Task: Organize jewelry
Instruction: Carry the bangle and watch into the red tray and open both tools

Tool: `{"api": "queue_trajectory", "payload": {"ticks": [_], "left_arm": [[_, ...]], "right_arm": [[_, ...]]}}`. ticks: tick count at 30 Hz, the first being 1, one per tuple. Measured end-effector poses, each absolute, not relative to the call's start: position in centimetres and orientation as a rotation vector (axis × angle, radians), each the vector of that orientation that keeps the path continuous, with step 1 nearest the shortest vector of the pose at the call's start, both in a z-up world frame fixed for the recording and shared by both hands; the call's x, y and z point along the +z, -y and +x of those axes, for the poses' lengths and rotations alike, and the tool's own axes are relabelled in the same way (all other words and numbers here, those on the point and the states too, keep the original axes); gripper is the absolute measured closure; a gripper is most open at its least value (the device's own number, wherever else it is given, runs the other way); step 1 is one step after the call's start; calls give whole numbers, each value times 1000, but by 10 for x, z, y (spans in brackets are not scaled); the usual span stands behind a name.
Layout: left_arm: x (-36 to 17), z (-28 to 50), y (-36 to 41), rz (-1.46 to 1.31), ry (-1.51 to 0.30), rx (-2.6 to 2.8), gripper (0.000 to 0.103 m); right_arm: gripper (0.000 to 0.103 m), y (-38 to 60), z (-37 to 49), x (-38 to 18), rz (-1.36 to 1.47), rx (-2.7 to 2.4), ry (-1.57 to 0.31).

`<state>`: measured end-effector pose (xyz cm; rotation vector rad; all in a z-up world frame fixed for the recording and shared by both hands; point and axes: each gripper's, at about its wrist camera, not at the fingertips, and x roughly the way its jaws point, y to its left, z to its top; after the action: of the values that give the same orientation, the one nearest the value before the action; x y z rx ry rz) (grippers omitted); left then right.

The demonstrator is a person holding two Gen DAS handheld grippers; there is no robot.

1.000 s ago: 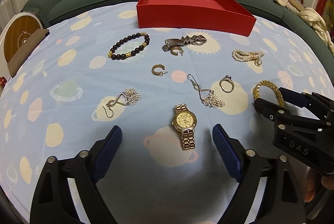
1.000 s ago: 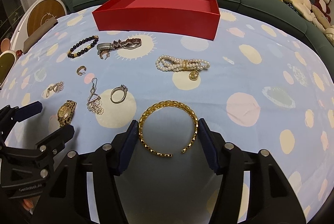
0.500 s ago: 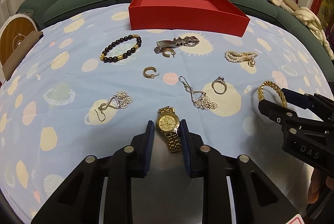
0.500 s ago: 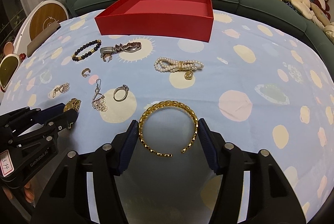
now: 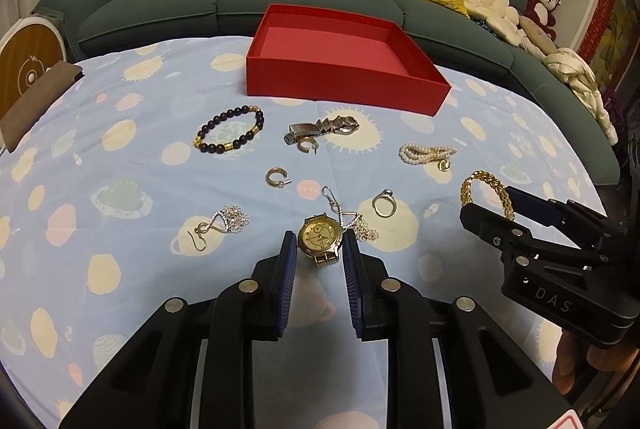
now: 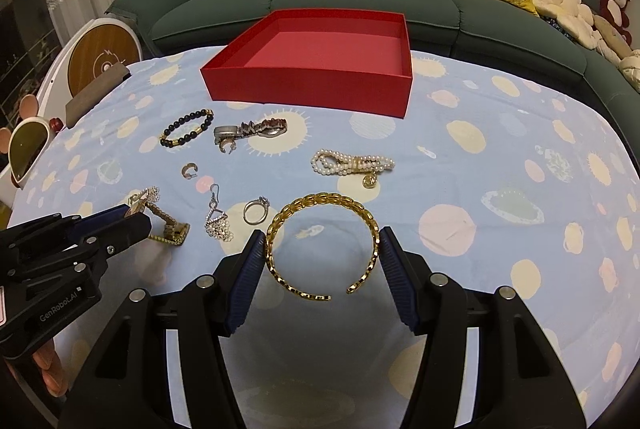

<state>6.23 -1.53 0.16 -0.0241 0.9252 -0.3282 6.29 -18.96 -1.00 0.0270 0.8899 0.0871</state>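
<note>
- Red box (image 6: 316, 85): stood at the far side of the cloth (image 6: 500, 157), nothing visible inside; by that showing, no piece had yet been put away.
- Gold watch (image 5: 320, 237): clamped between the fingers of the left tongs (image 5: 319, 249), strap trailing down to the cloth.
- Gold bangle (image 6: 322, 245): gripped across its width by the right tongs (image 6: 322, 249), open ends toward the camera, held short of the box.
- Left lying loose on the cloth: bead bracelet (image 5: 230, 135), silver bracelet (image 5: 324, 129), pearl bracelet (image 6: 352, 163), ring (image 6: 256, 211), two hoop earrings (image 5: 277, 177) and two dangling earrings (image 6: 216, 221).
</note>
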Motion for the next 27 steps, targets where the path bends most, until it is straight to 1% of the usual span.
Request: {"api": "queue_trajectory", "payload": {"ticks": [4, 9, 12, 16, 21, 27], "left_arm": [[25, 67, 19, -16, -882, -329, 83], [66, 91, 21, 9, -797, -321, 83], [88, 123, 25, 25, -753, -306, 83], [106, 176, 35, 44, -717, -286, 83], [108, 250, 53, 50, -704, -267, 83], [86, 325, 73, 70, -739, -227, 83]], "right_arm": [[47, 188, 65, 12, 40, 100, -840], [47, 196, 86, 49, 69, 105, -777], [47, 206, 116, 70, 71, 86, -736], [47, 220, 177, 89, 90, 60, -734], [47, 235, 254, 89, 140, 34, -744], [47, 245, 327, 60, 178, 12, -804]]}}
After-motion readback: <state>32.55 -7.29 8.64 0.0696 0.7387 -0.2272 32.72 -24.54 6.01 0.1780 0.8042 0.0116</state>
